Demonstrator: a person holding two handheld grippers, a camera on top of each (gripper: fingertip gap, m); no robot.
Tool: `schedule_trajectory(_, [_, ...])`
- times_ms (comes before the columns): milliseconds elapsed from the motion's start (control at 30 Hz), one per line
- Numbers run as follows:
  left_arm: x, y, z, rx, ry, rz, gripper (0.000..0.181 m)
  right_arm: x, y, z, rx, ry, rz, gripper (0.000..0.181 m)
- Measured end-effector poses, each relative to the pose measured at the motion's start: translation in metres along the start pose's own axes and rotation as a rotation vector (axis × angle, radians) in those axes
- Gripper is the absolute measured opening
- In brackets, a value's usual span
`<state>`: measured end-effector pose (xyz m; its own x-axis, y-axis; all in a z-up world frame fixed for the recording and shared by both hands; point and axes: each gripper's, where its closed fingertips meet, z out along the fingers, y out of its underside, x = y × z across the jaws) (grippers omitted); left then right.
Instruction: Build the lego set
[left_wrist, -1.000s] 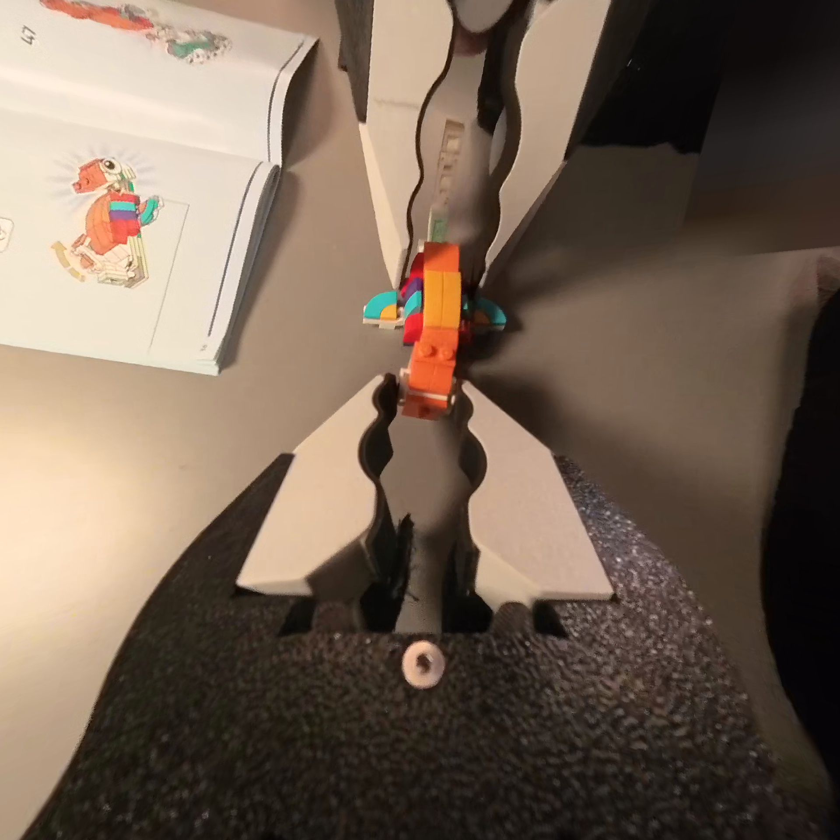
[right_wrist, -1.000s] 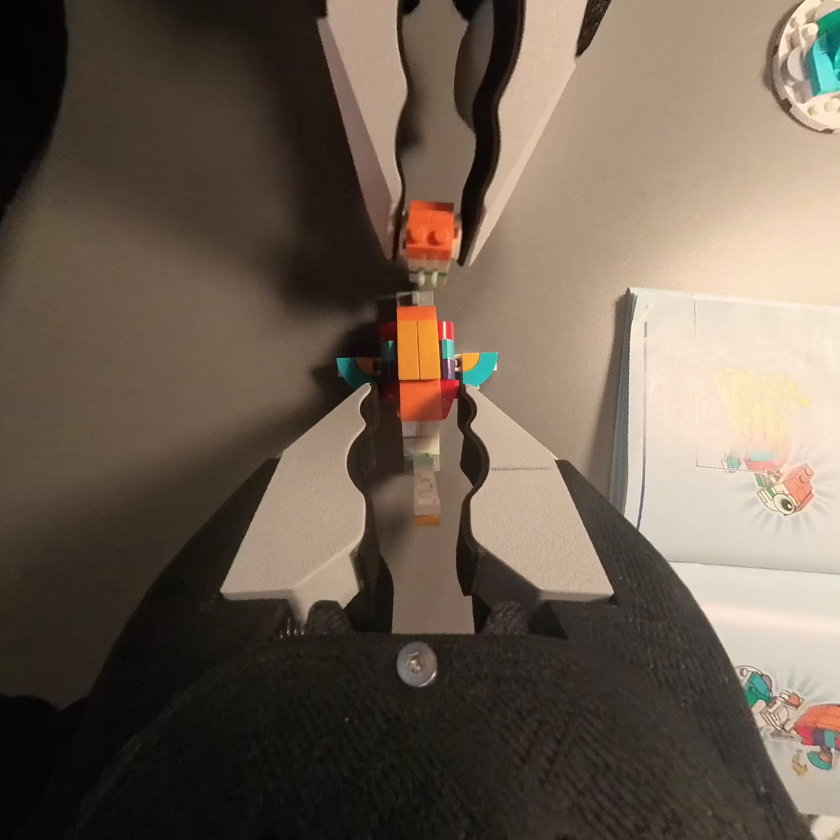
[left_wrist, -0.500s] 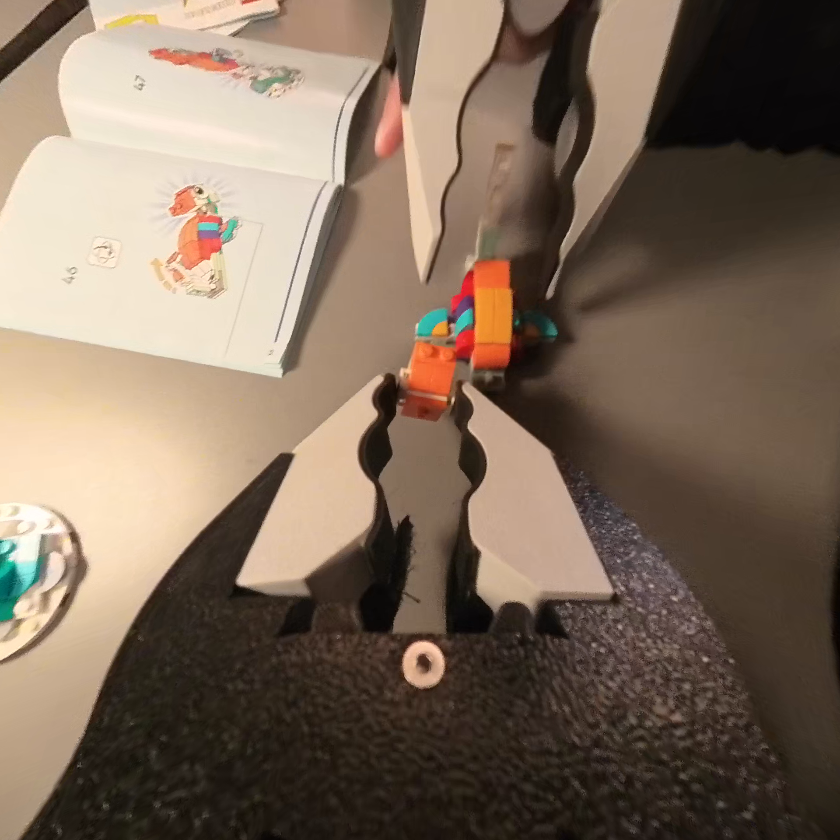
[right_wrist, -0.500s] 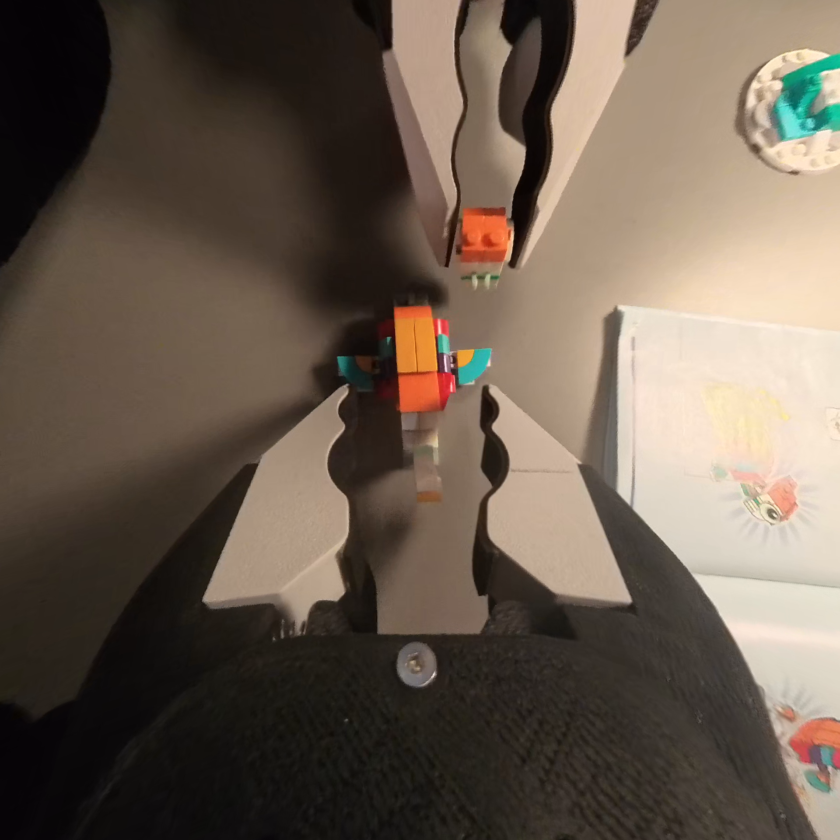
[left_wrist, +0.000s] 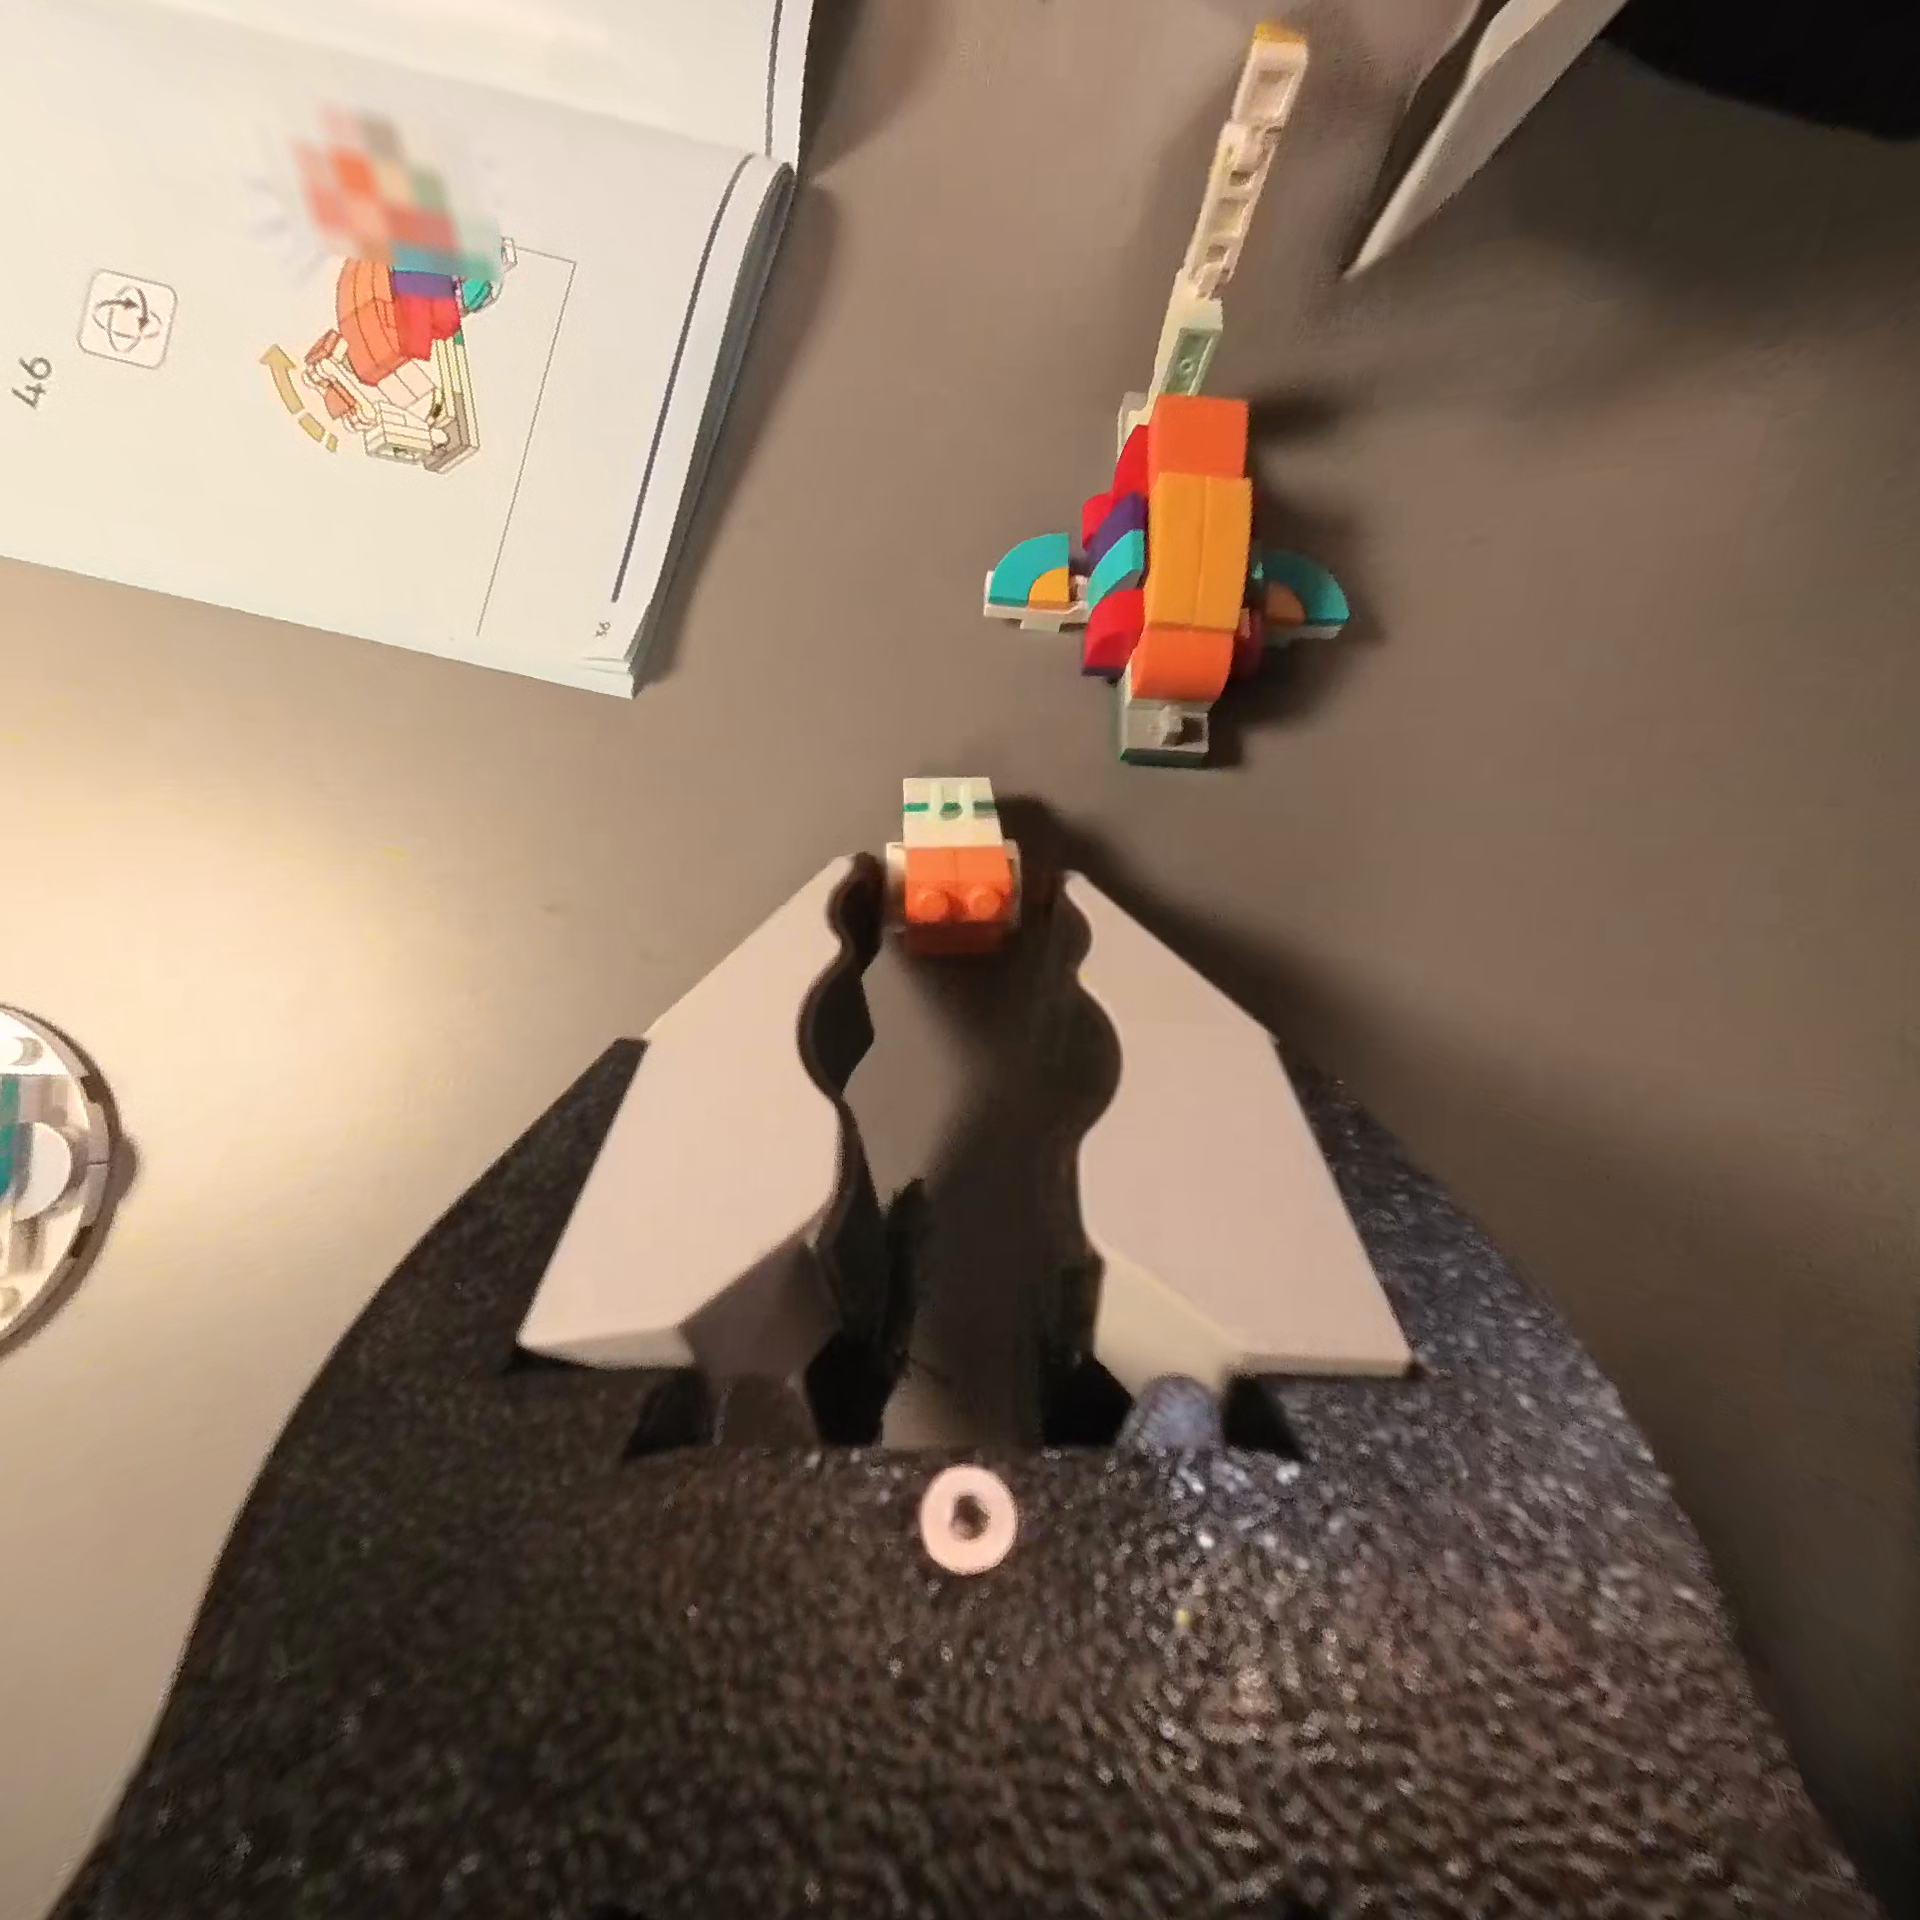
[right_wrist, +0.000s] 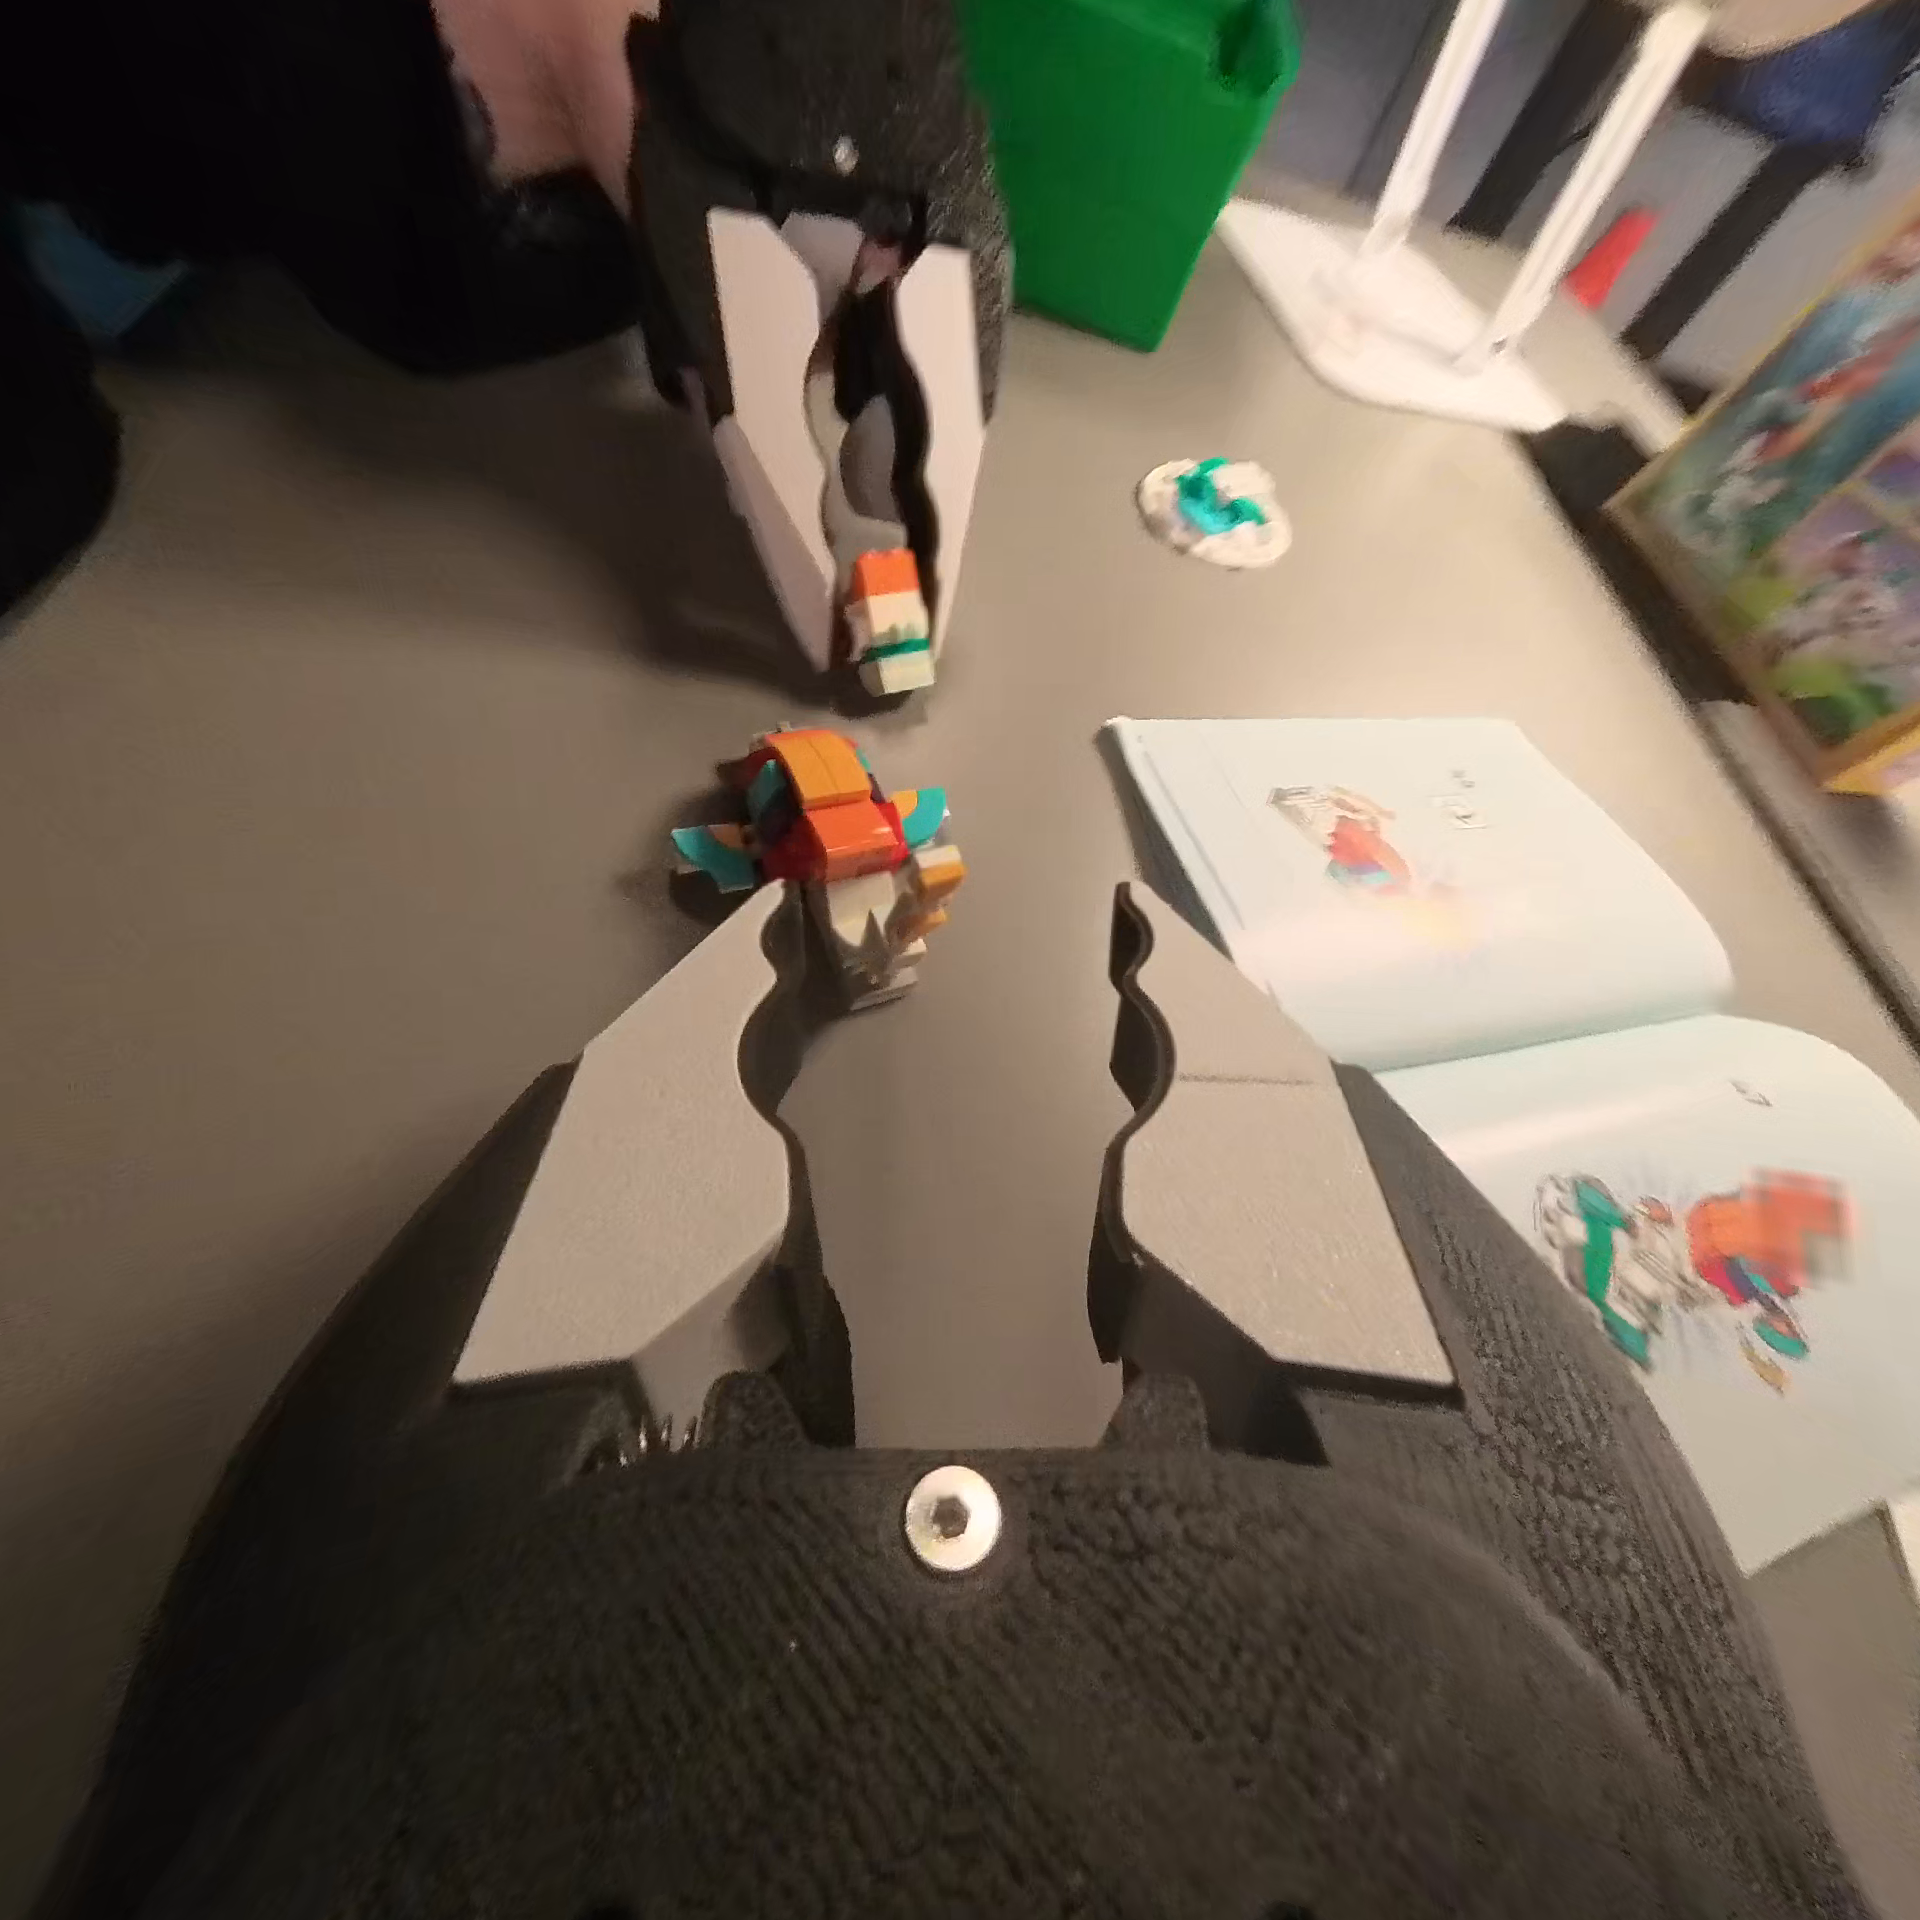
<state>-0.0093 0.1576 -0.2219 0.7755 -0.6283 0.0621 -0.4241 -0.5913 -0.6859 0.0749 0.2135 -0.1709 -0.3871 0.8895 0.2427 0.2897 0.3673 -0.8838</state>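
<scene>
Bricks in orange, white and green made up the small head piece (left_wrist: 954, 875) that we saw pinched between the tips of the left gripper (left_wrist: 951, 894), its jaws pressed onto the piece from both sides. From the right wrist view the same piece (right_wrist: 883, 623) sat low in that gripper, close above the grey table (right_wrist: 312, 831), though we could not tell whether it touched the surface.

The right gripper (right_wrist: 945, 914) stood spread wide and held nothing. Just past its tips the larger lego body (right_wrist: 821, 821) rested on the table, orange on top with red and purple sides and teal wing-like parts sticking out left and right. In the left wrist view that body (left_wrist: 1174, 561) lay apart from the head piece, with a long pale strip running away from it.

We saw the instruction booklet (right_wrist: 1403, 883) lying open beside the body. A round white plate with a teal part (right_wrist: 1216, 509) sat farther off, and a green box (right_wrist: 1122, 156) stood behind the left gripper.
</scene>
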Motion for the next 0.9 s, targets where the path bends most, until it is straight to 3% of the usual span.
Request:
schedule_trajectory(133, [-0.005, -0.002, -0.01, 0.018, -0.099, 0.004, 0.086, 0.015, -0.019, -0.026, 0.21, 0.26, -0.065, 0.056])
schedule_trajectory(167, [-0.003, -0.01, -0.015, 0.053, -0.128, 0.039, 0.092, 0.019, -0.024, -0.034, 0.253, 0.325, -0.072, 0.056])
schedule_trajectory(267, [0.021, -0.036, -0.018, 0.148, -0.138, 0.15, 0.08, 0.027, -0.034, -0.054, 0.362, 0.459, -0.062, 0.056])
schedule_trajectory(367, [0.035, -0.041, -0.002, 0.105, -0.174, 0.267, 0.07, 0.037, -0.041, -0.07, 0.403, 0.604, -0.106, 0.056])
schedule_trajectory(500, [0.039, -0.051, 0.018, 0.103, -0.177, 0.146, 0.053, 0.044, -0.041, -0.077, 0.343, 0.756, -0.26, 0.056])
schedule_trajectory(700, [0.034, -0.044, 0.03, -0.021, -0.199, 0.08, 0.034, 0.033, -0.04, -0.065, 0.293, 0.719, -0.376, 0.059])
schedule_trajectory(900, [0.029, -0.049, 0.033, -0.015, -0.224, 0.055, 0.03, -0.003, -0.03, -0.031, 0.11, 0.585, -0.747, 0.066])
